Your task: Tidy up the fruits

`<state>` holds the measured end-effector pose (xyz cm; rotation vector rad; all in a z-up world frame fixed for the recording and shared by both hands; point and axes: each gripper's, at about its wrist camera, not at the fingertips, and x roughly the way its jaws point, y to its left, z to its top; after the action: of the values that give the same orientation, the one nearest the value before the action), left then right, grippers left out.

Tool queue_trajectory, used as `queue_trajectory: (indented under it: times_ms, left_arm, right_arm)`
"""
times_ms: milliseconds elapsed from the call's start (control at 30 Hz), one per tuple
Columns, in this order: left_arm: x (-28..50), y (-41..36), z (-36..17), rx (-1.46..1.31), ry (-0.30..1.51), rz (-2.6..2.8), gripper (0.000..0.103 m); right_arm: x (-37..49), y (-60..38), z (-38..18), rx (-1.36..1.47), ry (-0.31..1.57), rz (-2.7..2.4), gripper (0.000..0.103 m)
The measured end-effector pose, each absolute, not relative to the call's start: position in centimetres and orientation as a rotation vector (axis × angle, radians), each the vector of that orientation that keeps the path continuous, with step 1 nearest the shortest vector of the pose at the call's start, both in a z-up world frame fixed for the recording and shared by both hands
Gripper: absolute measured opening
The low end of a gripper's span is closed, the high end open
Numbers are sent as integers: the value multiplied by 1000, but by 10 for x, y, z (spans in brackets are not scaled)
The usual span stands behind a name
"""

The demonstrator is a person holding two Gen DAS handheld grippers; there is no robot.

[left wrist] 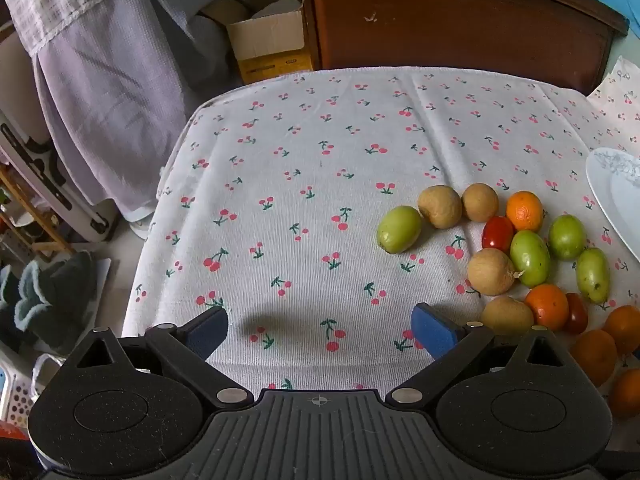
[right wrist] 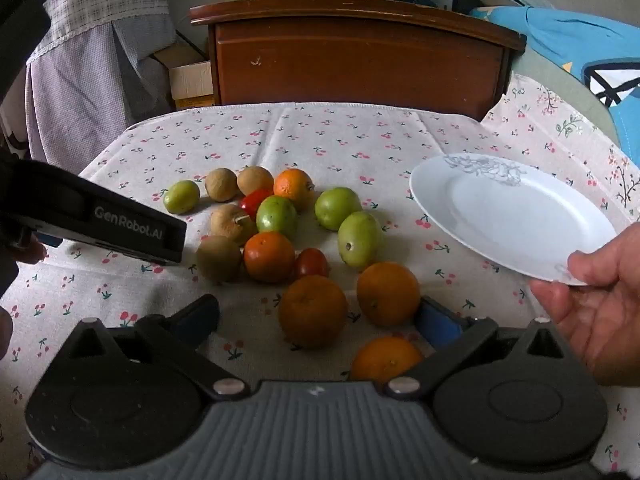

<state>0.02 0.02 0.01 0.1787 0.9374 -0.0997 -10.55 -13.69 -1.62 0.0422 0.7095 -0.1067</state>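
Note:
A loose heap of fruit lies on the cherry-print cloth [left wrist: 304, 160]: green fruits [left wrist: 399, 229], brown round fruits [left wrist: 440, 206], small oranges [left wrist: 524, 211] and red tomatoes [left wrist: 497, 233]. My left gripper [left wrist: 320, 328] hovers open over bare cloth, left of the heap. In the right wrist view my right gripper [right wrist: 318, 318] stands open above three larger oranges [right wrist: 387, 294]; one orange [right wrist: 312, 310] shows between its fingers, untouched. A bare hand [right wrist: 592, 312] holds a white plate [right wrist: 512, 216] tilted at the right. The left gripper's black body [right wrist: 120, 224] reaches in from the left.
A brown wooden cabinet [right wrist: 356, 64] stands behind the table's far edge. A cardboard box [left wrist: 268, 36] and hanging lilac fabric [left wrist: 112, 92] are beyond the left edge, where the cloth drops off. A blue cushion [right wrist: 580, 48] lies at the back right.

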Motion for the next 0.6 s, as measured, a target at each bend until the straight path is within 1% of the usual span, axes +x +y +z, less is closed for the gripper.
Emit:
queue_trajectory:
  times_ms: [267,600]
  left_arm:
    - [2,6,-5,175,944,-107,99]
    - [-2,6,6,144,947,-101,99]
  right_arm:
    - [-106,-137,-16,42,707,-107,102]
    - [-105,-137,-16,45,707,-106,102]
